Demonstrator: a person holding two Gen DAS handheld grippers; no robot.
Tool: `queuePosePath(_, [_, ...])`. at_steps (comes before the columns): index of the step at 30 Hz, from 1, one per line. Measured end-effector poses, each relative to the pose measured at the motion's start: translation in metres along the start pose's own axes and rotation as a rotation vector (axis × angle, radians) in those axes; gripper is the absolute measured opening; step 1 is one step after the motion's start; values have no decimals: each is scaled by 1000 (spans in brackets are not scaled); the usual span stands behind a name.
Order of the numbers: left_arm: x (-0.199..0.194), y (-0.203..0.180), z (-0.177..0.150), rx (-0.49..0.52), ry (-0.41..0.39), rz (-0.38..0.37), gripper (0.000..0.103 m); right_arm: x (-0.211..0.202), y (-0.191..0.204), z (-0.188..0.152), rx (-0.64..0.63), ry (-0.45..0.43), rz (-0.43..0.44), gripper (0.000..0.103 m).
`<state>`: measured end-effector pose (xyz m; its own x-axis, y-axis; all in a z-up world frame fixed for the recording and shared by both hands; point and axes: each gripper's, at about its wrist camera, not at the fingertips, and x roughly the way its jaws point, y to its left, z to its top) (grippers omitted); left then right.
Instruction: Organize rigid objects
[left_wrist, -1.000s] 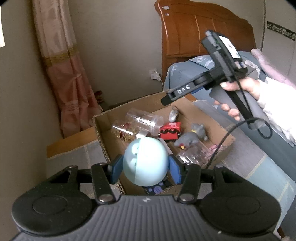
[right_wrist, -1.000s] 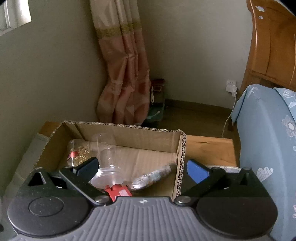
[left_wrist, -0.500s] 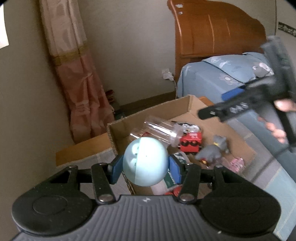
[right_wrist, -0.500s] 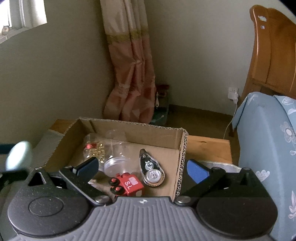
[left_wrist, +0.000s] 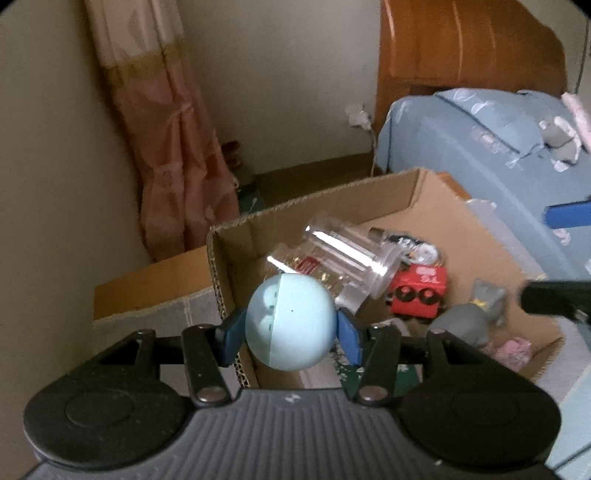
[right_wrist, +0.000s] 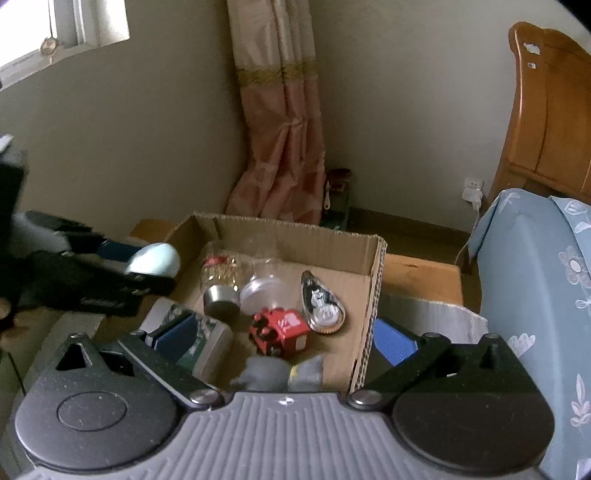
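A pale blue ball (left_wrist: 295, 325) sits between the blue pads of my left gripper (left_wrist: 290, 334), which is shut on it above the near left corner of an open cardboard box (left_wrist: 314, 218). The right wrist view shows the same ball (right_wrist: 155, 258) held over the left wall of the box (right_wrist: 295, 236). My right gripper (right_wrist: 284, 338) stands open above the box's near end with nothing between its fingers. It shows at the right edge of the left wrist view (left_wrist: 554, 258). Inside lie a clear plastic jar (left_wrist: 354, 254), a red toy train (right_wrist: 280, 328) and a grey plush toy (left_wrist: 465, 325).
The box also holds a correction tape dispenser (right_wrist: 323, 302), a small metal-lidded jar (right_wrist: 221, 297) and a grey case (right_wrist: 199, 332). A bed with a blue cover (right_wrist: 535, 277) and a wooden headboard (right_wrist: 546, 110) stands to the right. A pink curtain (right_wrist: 284, 147) hangs in the corner.
My left gripper has carried the ball closer to the box's left corner. The right gripper has drawn back and up, slipping to the right edge of the left wrist view; more of the box's contents show.
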<state>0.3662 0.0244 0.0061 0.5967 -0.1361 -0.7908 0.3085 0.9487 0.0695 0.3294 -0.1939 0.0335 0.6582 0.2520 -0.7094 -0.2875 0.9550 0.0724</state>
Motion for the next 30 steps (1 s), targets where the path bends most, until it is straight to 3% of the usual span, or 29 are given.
queuePosePath(4, [7, 2, 1, -22, 13, 21, 54, -4, 6, -5, -34, 12, -9, 103])
queuePosePath(6, [6, 5, 2, -41, 5, 33, 76, -6, 7, -6, -37, 10, -7, 103])
queuePosePath(9, [-5, 5, 3, -47, -53, 49, 92, -11, 9, -7, -40, -1, -2, 103])
queuePosePath(15, [-35, 0, 0, -25, -132, 78, 96, -22, 18, -7, -47, -24, -4, 103])
queuePosePath(21, [-70, -8, -15, -1, -186, 118, 97, -40, 31, -14, -48, -41, -72, 103])
queuePosePath(30, [-126, -24, -68, -57, -303, 154, 102, -70, 48, -47, -16, -67, -153, 103])
